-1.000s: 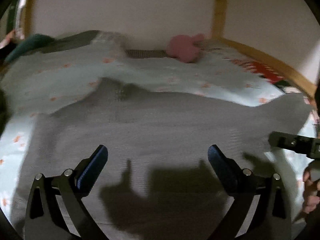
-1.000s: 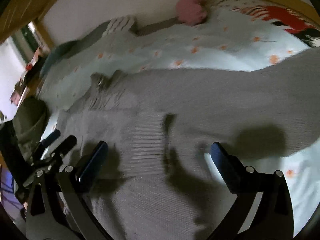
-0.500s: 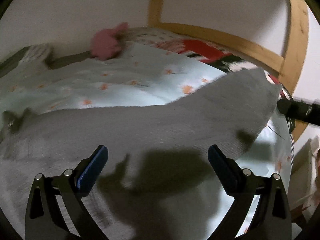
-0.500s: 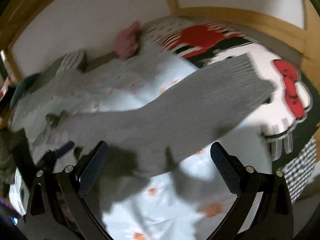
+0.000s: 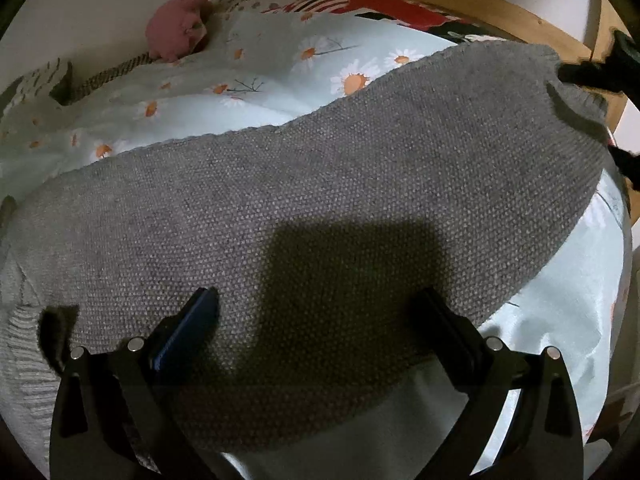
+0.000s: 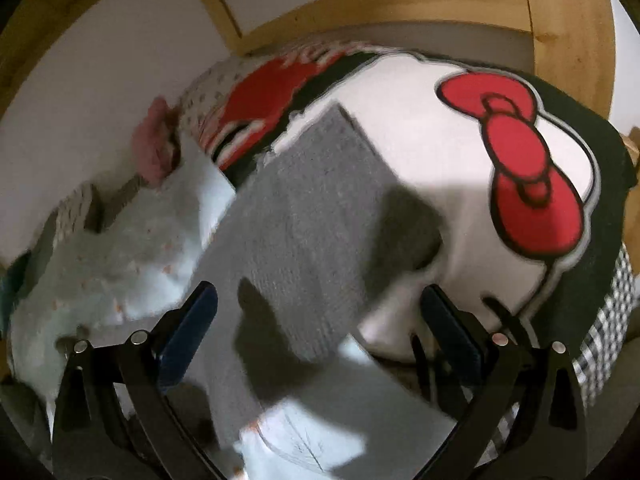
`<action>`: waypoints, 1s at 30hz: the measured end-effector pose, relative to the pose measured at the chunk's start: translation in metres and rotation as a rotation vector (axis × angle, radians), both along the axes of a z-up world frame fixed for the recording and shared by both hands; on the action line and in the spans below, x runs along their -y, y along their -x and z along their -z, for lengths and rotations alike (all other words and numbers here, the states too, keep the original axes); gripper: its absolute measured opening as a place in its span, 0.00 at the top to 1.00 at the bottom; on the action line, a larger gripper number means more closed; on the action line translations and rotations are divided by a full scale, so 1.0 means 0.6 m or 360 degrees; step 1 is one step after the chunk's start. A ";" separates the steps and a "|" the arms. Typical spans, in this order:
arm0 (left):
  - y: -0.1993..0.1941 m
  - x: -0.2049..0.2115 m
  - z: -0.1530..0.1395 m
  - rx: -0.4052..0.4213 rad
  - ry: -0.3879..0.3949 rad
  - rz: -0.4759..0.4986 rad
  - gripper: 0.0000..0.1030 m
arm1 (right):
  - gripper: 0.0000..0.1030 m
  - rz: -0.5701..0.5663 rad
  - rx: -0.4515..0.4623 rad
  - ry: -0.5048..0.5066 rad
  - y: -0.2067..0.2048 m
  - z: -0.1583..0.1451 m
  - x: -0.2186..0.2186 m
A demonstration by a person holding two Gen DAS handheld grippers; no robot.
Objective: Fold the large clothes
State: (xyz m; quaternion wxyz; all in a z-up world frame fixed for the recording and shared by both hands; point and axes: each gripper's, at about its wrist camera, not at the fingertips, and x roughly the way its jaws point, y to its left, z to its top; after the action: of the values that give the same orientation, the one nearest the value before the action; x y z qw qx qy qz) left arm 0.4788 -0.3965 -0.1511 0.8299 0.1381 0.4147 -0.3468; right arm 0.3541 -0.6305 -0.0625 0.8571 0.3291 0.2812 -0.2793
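Note:
A large grey knitted sweater (image 5: 320, 184) lies spread over a pale blue daisy-print duvet (image 5: 256, 76) on a bed. In the left wrist view one sleeve stretches up to the right, and my left gripper (image 5: 320, 312) hovers low over it, open, nothing between its fingers. The right gripper shows as a dark shape (image 5: 600, 68) at that sleeve's far end. In the right wrist view the sleeve's ribbed cuff end (image 6: 320, 208) lies partly on a white pillow. My right gripper (image 6: 320, 312) stands open just above the sleeve.
A pink plush toy (image 5: 180, 24) sits by the white wall at the head of the bed. A red-bow cartoon pillow (image 6: 500, 168) lies at the right. The wooden bed frame (image 5: 460, 4) runs behind and beside it. A checked cloth (image 6: 600, 328) hangs at the right edge.
Both grippers swung right along the sweater, from its body to the outstretched sleeve, and came lower over it. Both stayed open.

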 end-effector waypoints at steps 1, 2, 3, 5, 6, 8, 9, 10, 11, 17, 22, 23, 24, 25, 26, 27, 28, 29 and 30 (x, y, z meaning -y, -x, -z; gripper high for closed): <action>0.001 -0.002 0.000 -0.0003 0.0007 0.0002 0.05 | 0.16 -0.0025 0.0038 0.0048 -0.001 -0.011 -0.004; 0.001 -0.006 -0.003 -0.0004 0.0012 0.0003 0.05 | 0.58 -0.0051 0.0040 0.0118 -0.005 -0.022 -0.012; 0.001 -0.011 -0.007 -0.0010 0.0041 0.0006 0.05 | 0.74 -0.0061 0.0014 0.0232 -0.006 -0.039 -0.025; 0.002 -0.031 -0.030 -0.0044 0.0145 -0.0019 0.10 | 0.81 -0.0138 0.0076 0.0305 -0.003 -0.055 -0.045; 0.002 -0.044 -0.045 -0.0056 0.0213 -0.0051 0.18 | 0.90 -0.0183 0.0066 0.0344 -0.006 -0.059 -0.056; -0.004 -0.083 -0.107 -0.0105 0.0413 -0.0152 0.30 | 0.90 -0.0325 0.0044 0.0529 -0.014 -0.062 -0.103; -0.008 -0.094 -0.130 -0.0117 0.0460 -0.0164 0.30 | 0.90 -0.0367 0.0039 0.0608 -0.015 -0.063 -0.122; -0.013 -0.108 -0.166 -0.0122 0.0514 -0.0148 0.27 | 0.90 -0.0436 0.0036 0.0728 -0.016 -0.062 -0.158; -0.016 -0.117 -0.195 -0.0110 0.0535 -0.0125 0.17 | 0.90 -0.0517 0.0029 0.0861 -0.018 -0.057 -0.204; -0.039 -0.153 -0.266 -0.0077 0.0510 -0.0084 0.06 | 0.90 -0.0788 -0.0092 0.1297 -0.035 0.009 -0.396; -0.049 -0.163 -0.209 -0.0370 0.0457 -0.0053 0.06 | 0.90 -0.0831 -0.0182 0.1471 -0.036 0.046 -0.452; -0.043 -0.165 -0.200 -0.0394 0.0468 -0.0019 0.06 | 0.90 -0.0847 -0.0195 0.1488 -0.033 0.051 -0.458; -0.036 -0.166 -0.198 -0.0386 0.0473 0.0008 0.06 | 0.90 -0.0853 -0.0202 0.1499 -0.032 0.054 -0.463; -0.028 -0.162 -0.195 -0.0345 0.0461 0.0057 0.06 | 0.90 -0.0859 -0.0209 0.1511 -0.031 0.058 -0.468; -0.017 -0.154 -0.196 -0.0275 0.0424 0.0103 0.06 | 0.90 -0.0863 -0.0213 0.1522 -0.029 0.061 -0.472; -0.009 -0.148 -0.198 -0.0226 0.0402 0.0146 0.06 | 0.90 -0.0866 -0.0217 0.1542 -0.027 0.061 -0.473; 0.003 -0.137 -0.203 -0.0151 0.0365 0.0236 0.06 | 0.90 -0.0866 -0.0219 0.1559 -0.026 0.065 -0.474; 0.015 -0.126 -0.210 -0.0066 0.0316 0.0301 0.06 | 0.90 -0.0863 -0.0211 0.1582 -0.023 0.065 -0.477; 0.019 -0.117 -0.218 0.0003 0.0260 0.0328 0.06 | 0.90 -0.0861 -0.0211 0.1594 -0.021 0.065 -0.479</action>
State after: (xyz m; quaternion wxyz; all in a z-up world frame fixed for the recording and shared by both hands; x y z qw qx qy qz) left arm 0.4674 -0.3261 -0.0204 0.7987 0.1122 0.3680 -0.4627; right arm 0.3666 -0.3434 -0.1017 0.9300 -0.2190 0.2418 -0.1692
